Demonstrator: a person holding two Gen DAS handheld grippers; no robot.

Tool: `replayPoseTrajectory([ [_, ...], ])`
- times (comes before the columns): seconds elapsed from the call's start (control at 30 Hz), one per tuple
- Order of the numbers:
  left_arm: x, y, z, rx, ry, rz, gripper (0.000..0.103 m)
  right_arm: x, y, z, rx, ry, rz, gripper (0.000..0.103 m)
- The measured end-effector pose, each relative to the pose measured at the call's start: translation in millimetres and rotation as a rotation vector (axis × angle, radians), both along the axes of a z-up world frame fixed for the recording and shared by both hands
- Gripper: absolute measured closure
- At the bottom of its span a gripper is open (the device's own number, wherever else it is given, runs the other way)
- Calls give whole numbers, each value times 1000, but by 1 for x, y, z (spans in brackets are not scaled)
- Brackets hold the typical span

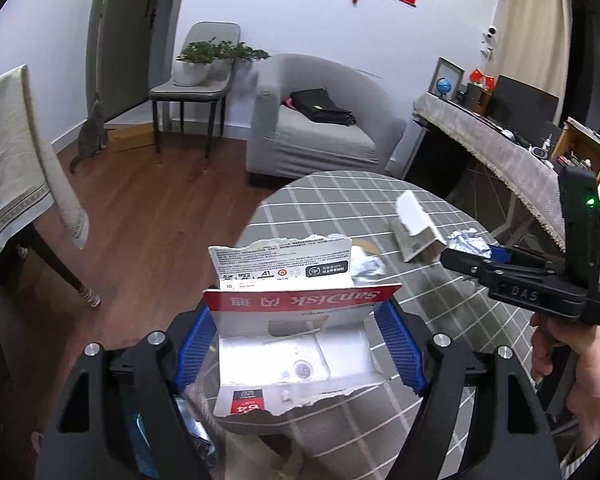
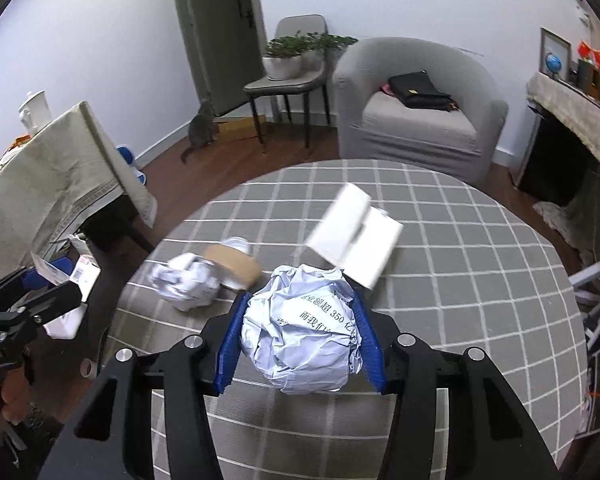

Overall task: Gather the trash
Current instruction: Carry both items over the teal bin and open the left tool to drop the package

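My left gripper (image 1: 300, 344) clamps a torn SanDisk package (image 1: 296, 344) over the round table's (image 2: 480, 264) 9 o'clock edge. My right gripper (image 2: 300, 332) squeezes a crumpled paper ball (image 2: 300, 328); at 1 o'clock lies a white box (image 2: 354, 234).

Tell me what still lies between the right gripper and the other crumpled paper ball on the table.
Nothing blocks the path, but the right gripper is already shut on a crumpled paper ball. The second crumpled ball lies to its left on the checked tablecloth, touching a brown cardboard piece on its far side.
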State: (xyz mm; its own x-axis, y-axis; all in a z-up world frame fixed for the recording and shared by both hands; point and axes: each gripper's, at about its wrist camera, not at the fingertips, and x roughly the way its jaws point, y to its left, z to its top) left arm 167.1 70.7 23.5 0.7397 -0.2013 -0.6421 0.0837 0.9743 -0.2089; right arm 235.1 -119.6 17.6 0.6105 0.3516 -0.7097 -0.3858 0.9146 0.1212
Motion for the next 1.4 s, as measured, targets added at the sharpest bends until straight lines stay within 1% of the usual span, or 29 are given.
replayPoseTrajectory([
  [0.2, -5, 30, -9, 26, 29, 65, 24, -4, 24, 8, 25, -9, 37, 52],
  [0.4, -17, 68, -29, 55, 98, 154, 24, -15, 55, 21, 49, -28, 95, 52],
  [0.73, -35, 125, -58, 62, 182, 250, 24, -25, 117, 24, 52, -25, 196, 52],
  [0.87, -38, 142, -75, 88, 243, 272, 24, -26, 143, 18, 59, -2, 233, 52],
  [0.97, -43, 156, -91, 93, 292, 278, 24, -27, 161, 12, 57, 15, 260, 52],
  [1.2, -56, 182, -128, 135, 392, 288, 24, -33, 217, -4, 49, 65, 345, 52],
  [1.27, -58, 188, -138, 135, 420, 286, 24, -36, 233, -11, 39, 82, 367, 52],
  [1.4, -65, 200, -163, 103, 483, 285, 24, -38, 258, -24, 22, 119, 407, 52],
])
